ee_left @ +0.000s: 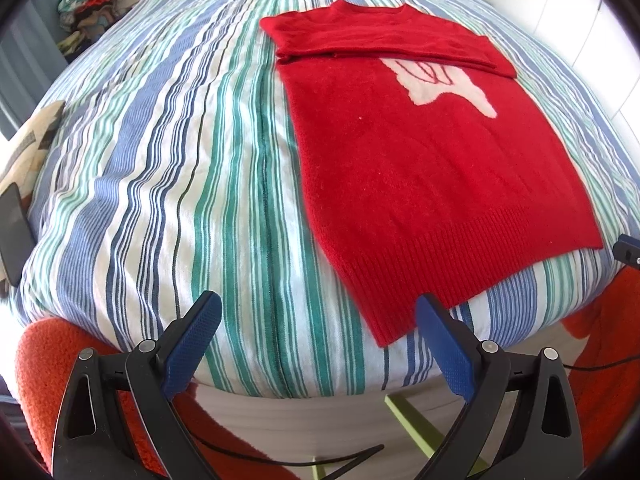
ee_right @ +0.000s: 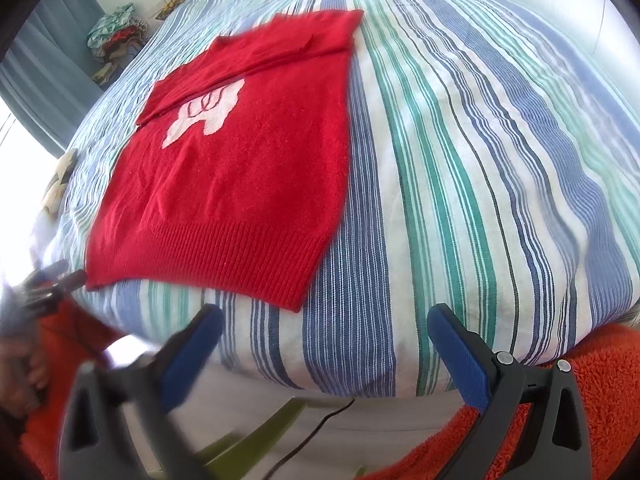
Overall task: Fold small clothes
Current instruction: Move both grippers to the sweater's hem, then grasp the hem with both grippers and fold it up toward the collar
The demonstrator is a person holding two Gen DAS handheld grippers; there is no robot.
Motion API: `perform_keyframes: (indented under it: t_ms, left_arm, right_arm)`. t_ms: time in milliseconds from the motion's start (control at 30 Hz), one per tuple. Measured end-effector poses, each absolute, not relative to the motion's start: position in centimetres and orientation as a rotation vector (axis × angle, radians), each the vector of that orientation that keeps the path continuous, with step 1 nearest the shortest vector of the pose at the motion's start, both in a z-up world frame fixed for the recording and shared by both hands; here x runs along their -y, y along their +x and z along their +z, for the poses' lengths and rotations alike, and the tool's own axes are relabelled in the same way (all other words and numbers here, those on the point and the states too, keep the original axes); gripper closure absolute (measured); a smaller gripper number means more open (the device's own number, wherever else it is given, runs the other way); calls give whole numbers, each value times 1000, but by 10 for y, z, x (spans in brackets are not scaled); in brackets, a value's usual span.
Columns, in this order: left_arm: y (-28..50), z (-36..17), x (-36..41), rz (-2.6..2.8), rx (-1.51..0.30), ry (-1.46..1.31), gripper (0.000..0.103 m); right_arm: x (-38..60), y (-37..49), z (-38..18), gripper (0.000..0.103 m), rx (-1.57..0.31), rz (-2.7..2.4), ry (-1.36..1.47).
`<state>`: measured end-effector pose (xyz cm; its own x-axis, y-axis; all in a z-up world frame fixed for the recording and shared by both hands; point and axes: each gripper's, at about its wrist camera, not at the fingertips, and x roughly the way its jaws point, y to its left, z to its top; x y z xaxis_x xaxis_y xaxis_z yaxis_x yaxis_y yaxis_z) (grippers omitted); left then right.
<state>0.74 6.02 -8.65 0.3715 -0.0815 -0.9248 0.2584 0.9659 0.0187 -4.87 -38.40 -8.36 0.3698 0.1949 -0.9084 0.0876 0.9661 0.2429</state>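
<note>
A small red knit sweater (ee_left: 420, 160) with a white motif lies flat on the striped bedspread (ee_left: 160, 160), both sleeves folded across the chest, ribbed hem towards me. My left gripper (ee_left: 318, 312) is open and empty, hovering at the bed's near edge just left of the hem's near corner. In the right wrist view the sweater (ee_right: 240, 176) lies left of centre. My right gripper (ee_right: 324, 320) is open and empty, at the near edge just right of the hem's other corner. The left gripper (ee_right: 52, 276) shows blurred at the far left.
A pile of clothes (ee_left: 92, 4) sits at the far left beyond the bed. A phone (ee_left: 14, 236) and a patterned cushion (ee_left: 32, 140) lie at the bed's left edge. An orange fleece (ee_right: 560, 420) and cables are below the near edge.
</note>
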Motion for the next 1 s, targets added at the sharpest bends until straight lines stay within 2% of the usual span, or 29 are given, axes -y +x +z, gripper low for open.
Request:
perform_keyframes:
  t_ms: [267,333,400,467,567,600,633,667,700,733,767,800,833,1000]
  left_arm:
    - [20,-97,-86,-377,-1231,-141,8]
    - [23,-100,-86,-408,-1232,-170,18]
    - [26,-104,-83,-443,-1248,-204,24]
    - [27,-107,-78,-464,-1253,-225,28]
    - [26,-111,-71,-488,-1269,-228,41]
    - [26,-112,-71,-495,-1273,-227,48]
    - [26,-114,-68,-503,-1280,-223,62]
    - [26,-116,-66,-512,-1293,-221,71]
    - [26,-118,-65,-521,-1308,-225,89]
    - [26,-121,-66,-522,-1321,-233,97]
    - [26,-121,-67,-518,-1327,-241,99]
    - [25,-120,-69,-516,-1328,-252,100]
    - [24,-118,-71,-517,-1322,-267,100]
    - [17,-87,-93,-536,-1238,-385,101]
  right_arm:
    - [406,-45,-82,4,-1157,111,440]
    - [418,-43,-84,6,-1143,135,542]
    - [426,-38,-90,11,-1138,171,639]
    - [429,-33,-99,12,-1146,212,708]
    - [426,-25,-118,17,-1178,262,755]
    - [423,-22,-124,18,-1187,276,759]
    - [420,-21,-127,18,-1194,287,758]
    - [417,-19,-130,23,-1199,296,750]
    - [413,-18,-130,31,-1201,304,740]
    - [411,-16,-130,39,-1204,322,734]
    - [408,-15,-130,64,-1209,346,735]
    - [406,-15,-131,95,-1220,361,735]
    - [403,-12,-133,97,-1239,369,723]
    - [399,-17,-113,98,-1185,361,664]
